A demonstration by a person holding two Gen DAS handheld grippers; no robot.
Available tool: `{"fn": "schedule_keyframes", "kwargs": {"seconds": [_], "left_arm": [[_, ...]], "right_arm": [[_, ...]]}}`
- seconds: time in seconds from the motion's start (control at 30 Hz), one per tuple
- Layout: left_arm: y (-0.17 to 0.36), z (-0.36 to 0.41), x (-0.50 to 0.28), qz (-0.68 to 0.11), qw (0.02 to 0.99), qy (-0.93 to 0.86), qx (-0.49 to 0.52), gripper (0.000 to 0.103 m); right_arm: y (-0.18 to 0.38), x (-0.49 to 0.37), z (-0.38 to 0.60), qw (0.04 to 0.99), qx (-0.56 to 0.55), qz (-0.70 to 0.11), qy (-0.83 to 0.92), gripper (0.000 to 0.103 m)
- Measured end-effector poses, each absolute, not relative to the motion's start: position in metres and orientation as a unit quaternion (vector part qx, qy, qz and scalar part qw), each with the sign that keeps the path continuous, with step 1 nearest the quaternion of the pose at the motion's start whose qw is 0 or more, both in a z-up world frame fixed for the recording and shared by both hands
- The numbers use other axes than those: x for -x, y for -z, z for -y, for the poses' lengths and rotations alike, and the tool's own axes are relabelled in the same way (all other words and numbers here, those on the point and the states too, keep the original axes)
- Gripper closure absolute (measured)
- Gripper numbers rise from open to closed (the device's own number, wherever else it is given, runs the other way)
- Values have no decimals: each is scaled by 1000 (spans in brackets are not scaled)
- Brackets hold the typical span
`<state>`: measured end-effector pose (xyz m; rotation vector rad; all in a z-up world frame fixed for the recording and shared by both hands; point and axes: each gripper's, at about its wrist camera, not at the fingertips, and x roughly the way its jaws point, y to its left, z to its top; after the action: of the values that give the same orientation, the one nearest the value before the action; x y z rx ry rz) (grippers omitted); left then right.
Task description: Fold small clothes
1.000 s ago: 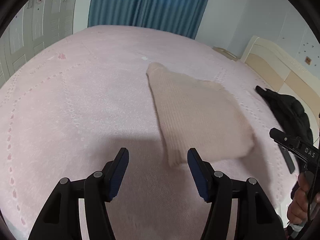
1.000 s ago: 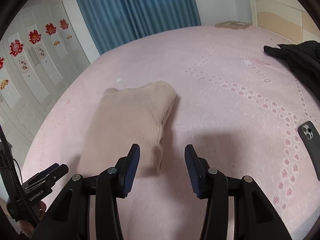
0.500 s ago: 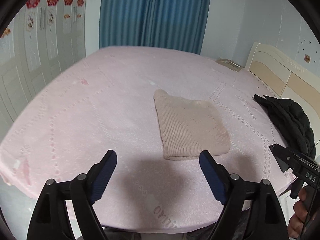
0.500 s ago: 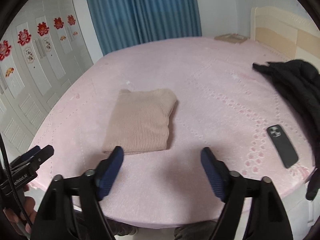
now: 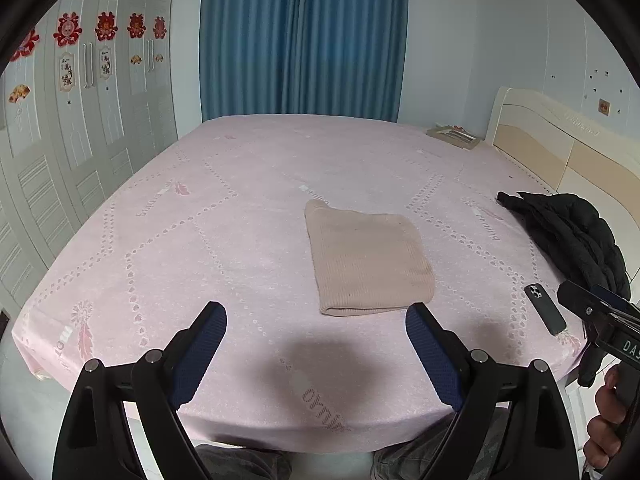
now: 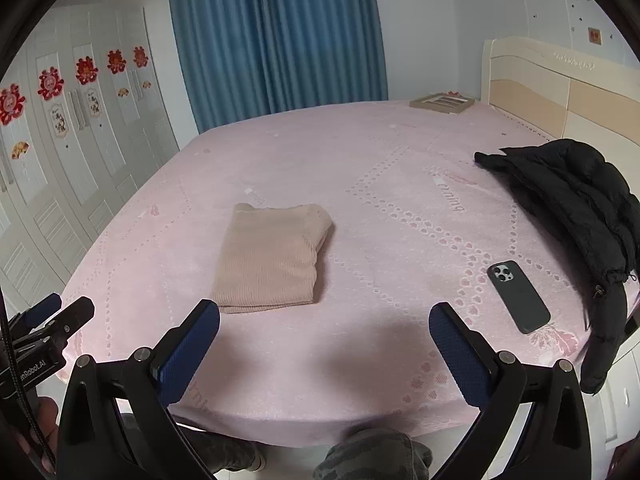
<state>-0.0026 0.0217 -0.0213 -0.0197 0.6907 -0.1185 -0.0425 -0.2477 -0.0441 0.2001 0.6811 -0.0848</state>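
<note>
the folded beige sweater [image 5: 368,258] lies flat on the pink bed cover [image 5: 200,240], in front of both claws and a little farther in on the bed, well apart from them. in the left wrist view it sits ahead and a bit to the right of the left claw [image 5: 316,340], and in the right wrist view the sweater [image 6: 272,258] sits ahead and to the left of the right claw [image 6: 324,340]. so it lies between the two hands, and neither hand looks clearly nearer. its long side runs away from the person, from the near edge of the bed toward the blue curtain [image 5: 300,36]. both claws are let go and wide, with nothing between the blue pads; their jaws have just been opening. the sweater looks like a neat small square with no loose sleeve showing, so i think the folding is done or almost done, and any next move would have to reach forward over the bed edge to get to it. the cover is soft, with little heart dots in lines. a dark phone [image 6: 518,296] lies near the right edge, and a black jacket [image 6: 568,200] is heaped beside it by the cream headboard [image 6: 560,92]. white closet doors [image 5: 60,140] with red paper shapes stand on the left. the person's knees show under the bed edge.
</note>
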Motion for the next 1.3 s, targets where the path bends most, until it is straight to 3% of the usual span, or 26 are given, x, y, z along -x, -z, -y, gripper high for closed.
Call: {"fn": "schedule_keyframes", "kwargs": {"seconds": [1.3], "left_arm": [[12,-33,8,-339,940,40,20,12]], "right_arm": [[36,55,247,937,-101,-333,35,0]]}}
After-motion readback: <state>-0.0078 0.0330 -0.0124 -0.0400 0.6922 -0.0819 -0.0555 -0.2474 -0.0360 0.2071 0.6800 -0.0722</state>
